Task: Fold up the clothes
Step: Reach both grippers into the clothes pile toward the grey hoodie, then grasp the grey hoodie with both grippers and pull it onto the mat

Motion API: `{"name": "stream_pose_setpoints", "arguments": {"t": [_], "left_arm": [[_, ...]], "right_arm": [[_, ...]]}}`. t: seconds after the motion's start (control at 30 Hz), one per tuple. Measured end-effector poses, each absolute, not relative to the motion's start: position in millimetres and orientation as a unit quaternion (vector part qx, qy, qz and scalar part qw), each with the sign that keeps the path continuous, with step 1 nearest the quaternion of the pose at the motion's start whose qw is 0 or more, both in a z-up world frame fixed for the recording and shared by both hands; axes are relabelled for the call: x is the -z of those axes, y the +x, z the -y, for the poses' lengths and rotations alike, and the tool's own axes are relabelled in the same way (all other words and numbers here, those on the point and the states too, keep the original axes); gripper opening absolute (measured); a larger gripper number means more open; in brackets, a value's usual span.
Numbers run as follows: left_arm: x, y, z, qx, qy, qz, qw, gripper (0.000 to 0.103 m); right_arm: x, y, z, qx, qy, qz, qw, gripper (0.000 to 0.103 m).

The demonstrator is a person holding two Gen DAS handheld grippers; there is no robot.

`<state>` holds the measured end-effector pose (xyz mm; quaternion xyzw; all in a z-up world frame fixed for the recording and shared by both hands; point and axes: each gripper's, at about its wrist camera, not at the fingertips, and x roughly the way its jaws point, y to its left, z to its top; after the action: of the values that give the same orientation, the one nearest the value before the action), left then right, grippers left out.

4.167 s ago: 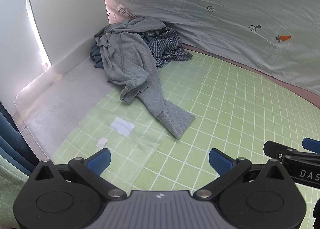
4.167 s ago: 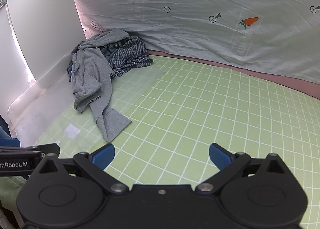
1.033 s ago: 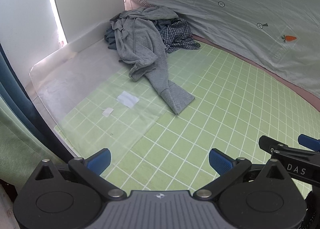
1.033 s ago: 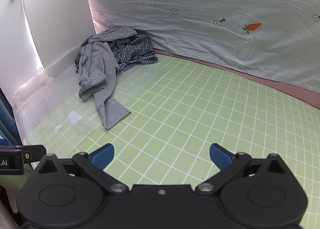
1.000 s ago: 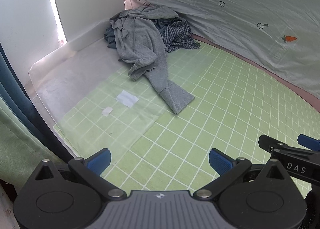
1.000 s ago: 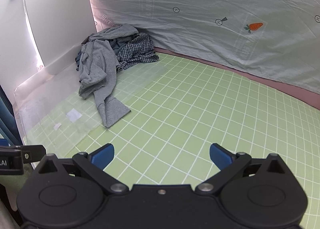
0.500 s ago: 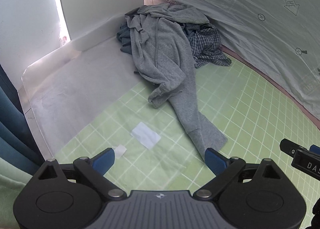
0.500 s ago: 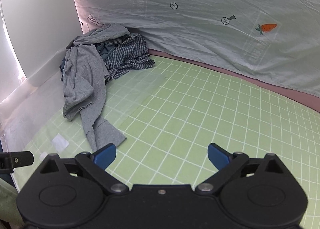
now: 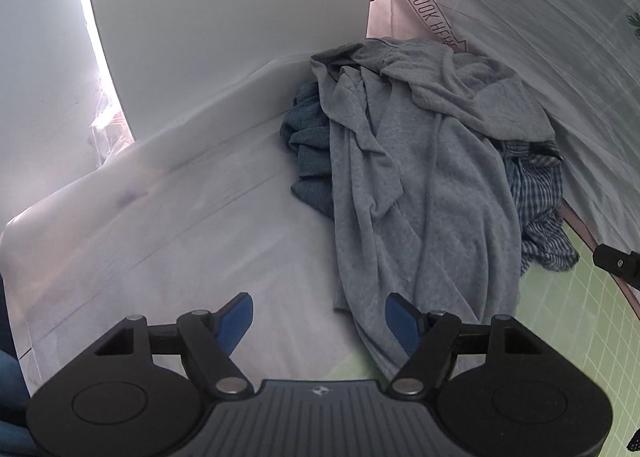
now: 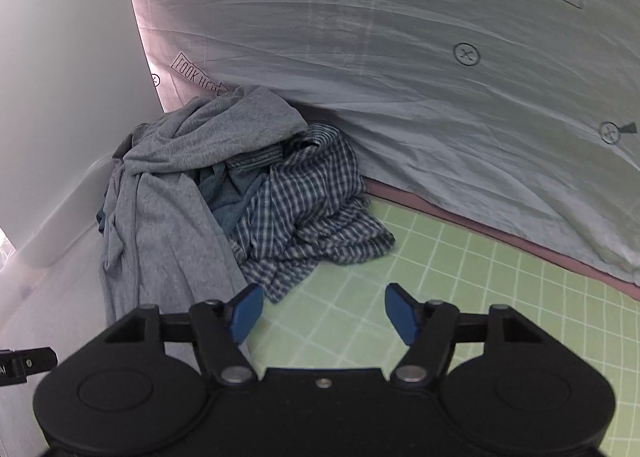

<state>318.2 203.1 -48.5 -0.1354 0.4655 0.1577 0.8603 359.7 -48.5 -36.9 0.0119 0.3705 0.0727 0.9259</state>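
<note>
Left gripper (image 9: 322,323): jaws apart and closing, nothing between the blue pads; white sheet (image 9: 168,241) beneath. Grey garment (image 9: 420,193): just ahead and right of it, its edge by the right pad, long axis running from the pad away to the corner. Teal garment (image 9: 310,153): under the grey one's left side.

Right gripper (image 10: 322,317): jaws apart and closing, empty, over the green grid mat (image 10: 460,281). Checked shirt (image 10: 308,209): just ahead and left. Printed cloth backdrop (image 10: 400,57): behind the pile.

Versus a second ago: pile far closer; both jaws narrower.
</note>
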Motion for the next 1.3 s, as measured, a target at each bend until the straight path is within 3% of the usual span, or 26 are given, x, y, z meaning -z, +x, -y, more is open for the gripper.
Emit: {"name": "stream_pose_setpoints", "arguments": {"t": [0.1, 0.3, 0.5, 0.6, 0.67, 0.7, 0.77, 0.83, 1.3], "left_arm": [[62, 358, -218, -0.168, -0.151, -0.465, 0.856, 0.072], [82, 411, -229, -0.166, -0.154, -0.470, 0.853, 0.069], [97, 429, -238, -0.160, -0.185, -0.472, 0.847, 0.045], [100, 430, -238, -0.147, -0.196, -0.471, 0.847, 0.028], [99, 431, -236, -0.142, -0.194, -0.469, 0.850, 0.017], [98, 431, -234, -0.142, -0.192, -0.469, 0.851, 0.016], [96, 429, -233, -0.144, -0.186, -0.466, 0.853, 0.012], [93, 426, -232, -0.144, -0.179, -0.461, 0.857, 0.010], [38, 369, -207, -0.136, -0.147, -0.420, 0.885, 0.008]], "right_arm": [[39, 412, 23, -0.079, 0.018, -0.360, 0.929, 0.055], [45, 481, -6, -0.084, 0.081, -0.358, 0.926, 0.054], [58, 509, -17, -0.099, 0.154, -0.361, 0.914, 0.055], [65, 518, -24, -0.110, 0.167, -0.369, 0.908, 0.054], [68, 520, -27, -0.117, 0.171, -0.368, 0.906, 0.038], [68, 520, -28, -0.119, 0.169, -0.365, 0.908, 0.033], [65, 516, -29, -0.117, 0.158, -0.352, 0.915, 0.013], [60, 510, -28, -0.113, 0.144, -0.338, 0.923, 0.008], [31, 425, 54, -0.024, 0.101, -0.305, 0.947, 0.006]]}}
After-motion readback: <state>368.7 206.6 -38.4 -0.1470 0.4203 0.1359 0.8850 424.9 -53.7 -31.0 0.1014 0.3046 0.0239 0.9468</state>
